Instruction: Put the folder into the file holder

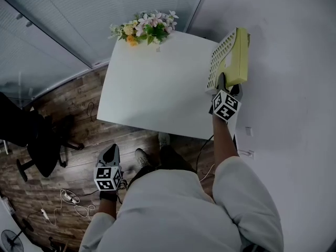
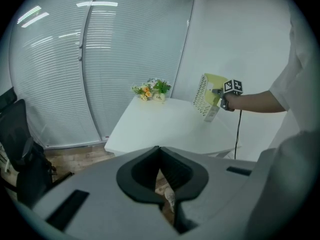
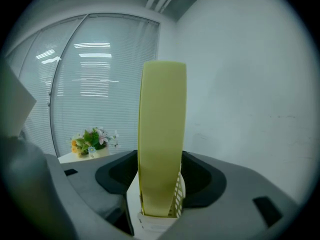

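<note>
Yellow-green folder (image 1: 239, 56) stands on edge in the white mesh file holder (image 1: 219, 62) at the table's (image 1: 157, 88) far right, its long axis running near to far. The right gripper (image 1: 229, 85) is at its near end, and the left gripper (image 1: 110, 152) hangs low over the floor. Left gripper view: jaws together, nothing between them. Right gripper view: the folder rises upright, narrow spine facing the camera, between jaws standing apart from its sides.
</note>
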The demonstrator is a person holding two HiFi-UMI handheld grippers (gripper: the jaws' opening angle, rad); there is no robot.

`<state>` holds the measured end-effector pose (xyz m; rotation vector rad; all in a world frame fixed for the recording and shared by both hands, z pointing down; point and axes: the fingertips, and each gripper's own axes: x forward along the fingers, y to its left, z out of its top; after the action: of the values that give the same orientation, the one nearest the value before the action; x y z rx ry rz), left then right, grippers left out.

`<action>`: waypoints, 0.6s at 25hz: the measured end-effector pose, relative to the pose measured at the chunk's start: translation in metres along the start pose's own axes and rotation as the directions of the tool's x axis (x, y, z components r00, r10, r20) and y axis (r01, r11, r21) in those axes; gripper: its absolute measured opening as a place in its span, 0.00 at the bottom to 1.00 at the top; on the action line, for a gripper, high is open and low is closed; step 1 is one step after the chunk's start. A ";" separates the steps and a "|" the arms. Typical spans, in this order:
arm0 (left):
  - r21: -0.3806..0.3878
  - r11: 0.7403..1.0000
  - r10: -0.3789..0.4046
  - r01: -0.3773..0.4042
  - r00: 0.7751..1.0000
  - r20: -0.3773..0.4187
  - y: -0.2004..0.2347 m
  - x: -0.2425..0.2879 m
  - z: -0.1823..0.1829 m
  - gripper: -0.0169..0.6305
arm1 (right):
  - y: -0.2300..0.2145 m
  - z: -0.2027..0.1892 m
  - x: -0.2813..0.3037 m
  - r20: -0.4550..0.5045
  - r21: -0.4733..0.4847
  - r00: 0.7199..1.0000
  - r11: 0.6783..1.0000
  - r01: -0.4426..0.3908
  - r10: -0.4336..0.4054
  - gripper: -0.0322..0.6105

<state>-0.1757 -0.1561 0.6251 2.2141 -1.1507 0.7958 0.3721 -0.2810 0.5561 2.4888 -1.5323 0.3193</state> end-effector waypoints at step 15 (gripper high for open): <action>0.105 0.989 -0.115 0.101 0.985 0.129 -0.023 -0.008 0.046 0.04 | -0.006 0.067 -0.138 0.099 -0.029 0.991 0.996 -0.086 0.089 0.40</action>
<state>-0.1481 -0.1709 0.5838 2.4212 -1.0630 0.6793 0.3218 -0.1793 0.4522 2.4580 -1.6770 0.1895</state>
